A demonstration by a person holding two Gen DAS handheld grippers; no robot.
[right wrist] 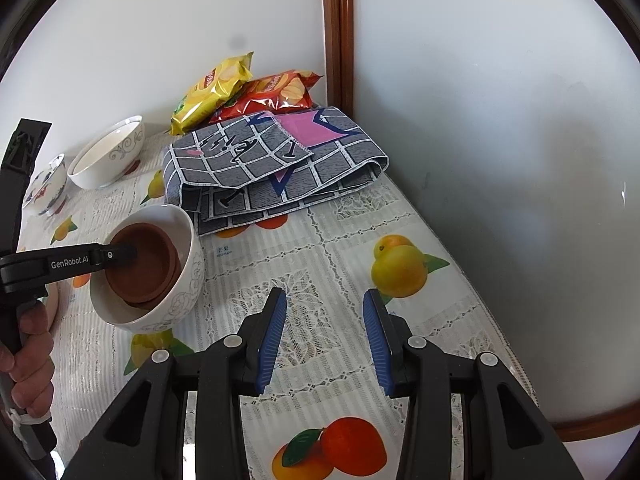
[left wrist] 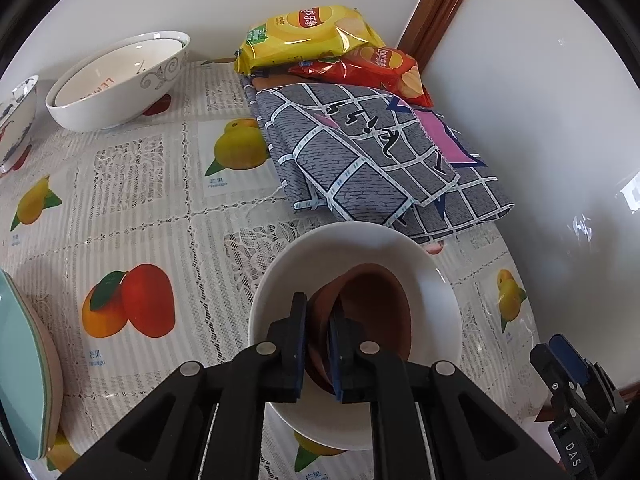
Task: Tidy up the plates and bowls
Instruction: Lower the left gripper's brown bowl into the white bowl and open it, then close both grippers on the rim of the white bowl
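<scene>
A brown bowl (left wrist: pixel 376 308) lies tilted inside a white bowl (left wrist: pixel 360 248) on the fruit-print tablecloth. A second brown rim shows under it in the right wrist view. My left gripper (left wrist: pixel 320 308) is shut on the brown bowl's near rim, one pad inside and one outside. The right wrist view has the same brown bowl (right wrist: pixel 148 260), the white bowl (right wrist: pixel 188 276) and the left gripper (right wrist: pixel 128 254) reaching in from the left, with a hand on its handle. My right gripper (right wrist: pixel 324 300) hovers open over bare tablecloth to the right of the bowls, nothing between its fingers.
A large white bowl (left wrist: pixel 120 80) with a smaller one nested in it stands at the back left, beside a blue-patterned bowl (left wrist: pixel 16 120). Teal plates (left wrist: pixel 24 368) are stacked at the left edge. A folded grey cloth (left wrist: pixel 360 152) and two crisp bags (left wrist: pixel 308 32) fill the back corner.
</scene>
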